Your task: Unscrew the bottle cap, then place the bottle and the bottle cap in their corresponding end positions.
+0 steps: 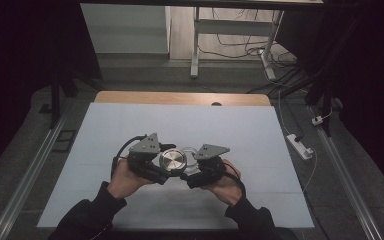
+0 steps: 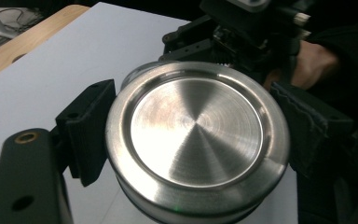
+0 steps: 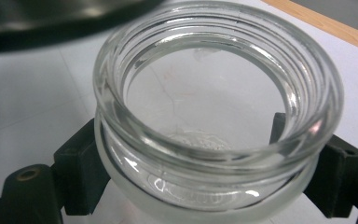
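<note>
above the middle of the white table (image 1: 130,125), the left gripper (image 1: 156,161) pinches a steel lid (image 2: 196,140) and the right gripper (image 1: 196,170) pinches an open glass jar (image 3: 214,116). smooth metal and glass could slip, or the lid could cross-thread if tilted.

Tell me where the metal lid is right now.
The metal lid is at the middle of the white table cover in the high view, clamped in the left tool, just left of the glass jar held by the right tool.
</note>
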The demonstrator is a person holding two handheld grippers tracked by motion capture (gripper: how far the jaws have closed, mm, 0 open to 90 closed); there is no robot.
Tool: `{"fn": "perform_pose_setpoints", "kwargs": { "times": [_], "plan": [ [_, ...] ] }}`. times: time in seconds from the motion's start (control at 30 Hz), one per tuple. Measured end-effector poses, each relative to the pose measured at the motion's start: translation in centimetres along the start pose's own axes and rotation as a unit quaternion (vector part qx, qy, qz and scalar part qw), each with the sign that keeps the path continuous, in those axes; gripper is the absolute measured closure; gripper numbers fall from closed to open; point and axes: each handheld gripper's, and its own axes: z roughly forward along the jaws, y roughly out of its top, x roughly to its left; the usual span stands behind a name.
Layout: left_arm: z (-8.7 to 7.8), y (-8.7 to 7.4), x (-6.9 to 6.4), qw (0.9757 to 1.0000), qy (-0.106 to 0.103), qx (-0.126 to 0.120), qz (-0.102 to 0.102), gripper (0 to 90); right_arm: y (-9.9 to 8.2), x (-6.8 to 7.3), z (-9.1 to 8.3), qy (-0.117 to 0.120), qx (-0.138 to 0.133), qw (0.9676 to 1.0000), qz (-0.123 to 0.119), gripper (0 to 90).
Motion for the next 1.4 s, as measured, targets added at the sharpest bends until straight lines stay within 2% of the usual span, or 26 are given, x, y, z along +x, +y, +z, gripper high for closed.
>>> {"fn": "perform_pose_setpoints", "kwargs": {
  "times": [0.5, 0.7, 1.4],
  "plan": [
    [-1.3, -1.5, -1.4, 0.9999, 0.0, -0.007, -0.008, 19.9, 0.1, -0.8, -0.2, -0.008, -0.003, 0.9999, 0.008, 15.2],
    [-1.2, -2.1, -2.4, 1.0, -0.007, -0.005, -0.003, 19.9, 0.3, -1.2, -0.3, -0.01, -0.006, 0.9999, 0.01, 15.2],
    [1.1, -4.2, -4.0, 0.9997, -0.02, 0.007, 0.007, 20.0, 1.3, -3.1, 0.7, -0.03, -0.009, 0.9994, 0.016, 15.2]
  ]
}}
